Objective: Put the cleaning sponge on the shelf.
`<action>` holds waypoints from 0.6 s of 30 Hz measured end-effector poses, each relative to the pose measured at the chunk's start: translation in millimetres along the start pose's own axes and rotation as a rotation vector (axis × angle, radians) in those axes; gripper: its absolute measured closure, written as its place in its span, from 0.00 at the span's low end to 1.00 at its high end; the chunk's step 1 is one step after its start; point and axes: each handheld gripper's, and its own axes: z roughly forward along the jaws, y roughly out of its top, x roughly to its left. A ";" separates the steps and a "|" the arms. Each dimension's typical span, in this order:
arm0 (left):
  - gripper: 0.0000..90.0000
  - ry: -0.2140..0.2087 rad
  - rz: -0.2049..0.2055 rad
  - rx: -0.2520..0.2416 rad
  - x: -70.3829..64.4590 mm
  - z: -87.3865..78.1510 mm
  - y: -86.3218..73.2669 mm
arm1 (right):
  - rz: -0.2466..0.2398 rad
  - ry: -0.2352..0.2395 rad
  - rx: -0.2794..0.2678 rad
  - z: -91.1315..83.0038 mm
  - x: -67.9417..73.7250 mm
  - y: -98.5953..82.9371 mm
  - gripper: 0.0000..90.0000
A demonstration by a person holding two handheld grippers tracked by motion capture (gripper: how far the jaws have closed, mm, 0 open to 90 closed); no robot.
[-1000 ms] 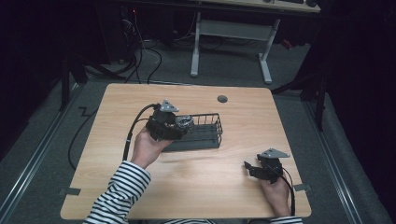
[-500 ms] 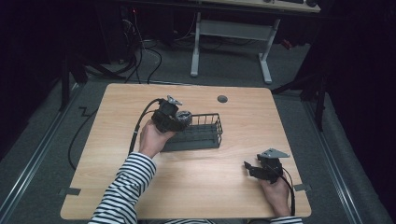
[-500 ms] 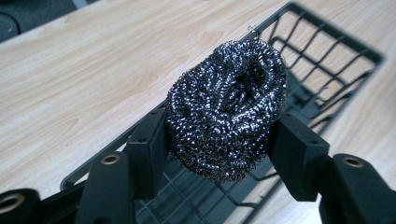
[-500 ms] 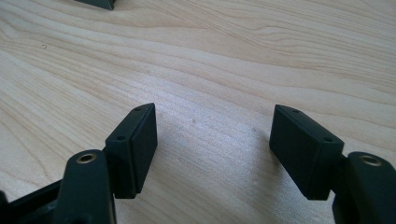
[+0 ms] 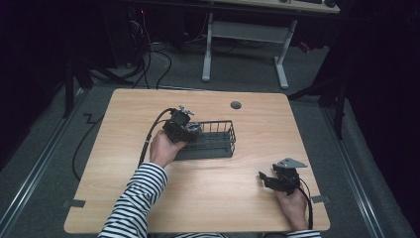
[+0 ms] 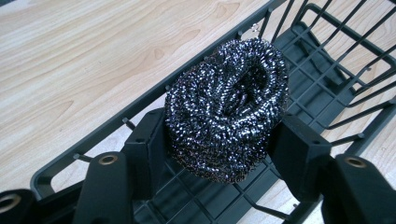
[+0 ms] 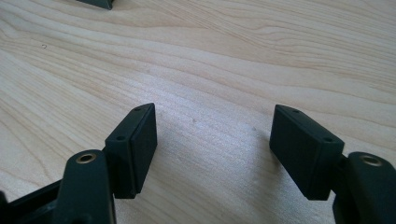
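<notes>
— Where's the scourer right now?

— I've got the steel wool scourer (image 6: 227, 109) clamped between the jaws of my left gripper (image 5: 190, 130), one pad on each flank. It hangs just above the floor of the black wire basket (image 5: 224, 148), at the basket's left end; I can't tell whether its underside touches the grid yet.

— Why hold it by the sides like that?

— It's springy and round, so a squeeze across the middle keeps it from rolling out, and it leaves the bottom free to settle on the wires. My guess is I'm about to set it down in there.

— And the other hand?

— My right gripper (image 7: 212, 140) rests low over bare tabletop (image 5: 223, 193) near the right front corner, jaws spread wide, nothing between them. It's well apart from the basket, out of the way.

— Anything blocking the drop?

— The near rim of the basket runs right beside my left jaw, and the upright wires on the far side are close. If I open too wide I could knock a pad against them. Beyond that there's a round grommet (image 5: 236, 105) toward the far edge, well clear.
</notes>
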 end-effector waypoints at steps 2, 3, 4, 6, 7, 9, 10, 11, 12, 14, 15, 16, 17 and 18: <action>0.45 -0.001 -0.001 0.004 -0.2 1.2 -0.4 | 0.000 0.000 0.000 0.0 0.0 0.0 0.36; 0.45 0.004 0.005 0.006 0.0 1.7 -0.4 | 0.000 0.000 0.000 0.0 0.0 0.0 0.36; 0.44 0.000 0.000 0.011 -0.6 2.2 -0.7 | 0.000 0.000 0.000 0.0 0.0 0.0 0.36; 0.44 0.003 0.004 0.010 -0.5 3.0 -0.9 | 0.000 0.000 0.000 0.0 0.0 0.0 0.36; 0.44 -0.004 -0.003 0.016 -0.9 3.5 -1.2 | 0.000 0.000 0.000 0.0 0.0 0.0 0.36; 0.43 -0.003 -0.001 0.027 -1.0 5.6 -1.7 | 0.000 0.000 0.000 0.0 0.0 0.0 0.36; 0.42 -0.002 0.000 0.031 -1.1 6.5 -2.0 | 0.000 0.000 0.000 0.0 0.0 0.0 0.36; 0.42 -0.002 -0.001 0.035 -1.4 7.4 -2.3 | 0.000 0.000 0.000 0.0 0.0 0.0 0.36; 0.41 -0.005 0.000 0.035 -1.5 8.3 -2.8 | 0.001 0.000 0.000 0.0 0.0 0.0 0.36; 0.38 -0.013 -0.004 0.025 -1.4 8.4 -3.2 | 0.001 0.000 0.000 0.0 0.0 0.0 0.36; 0.37 -0.020 -0.009 0.018 -0.8 7.4 -3.1 | 0.001 0.001 0.000 0.0 0.0 0.0 0.36; 0.35 -0.026 -0.015 0.009 -0.5 6.4 -2.9 | 0.000 0.000 0.000 0.0 0.0 0.0 0.36; 0.33 -0.028 -0.013 0.008 0.0 5.4 -2.8 | 0.000 0.000 0.000 0.0 0.0 0.0 0.36; 0.32 -0.031 -0.017 0.001 0.5 3.8 -2.7 | 0.000 0.000 0.000 0.0 0.0 0.0 0.36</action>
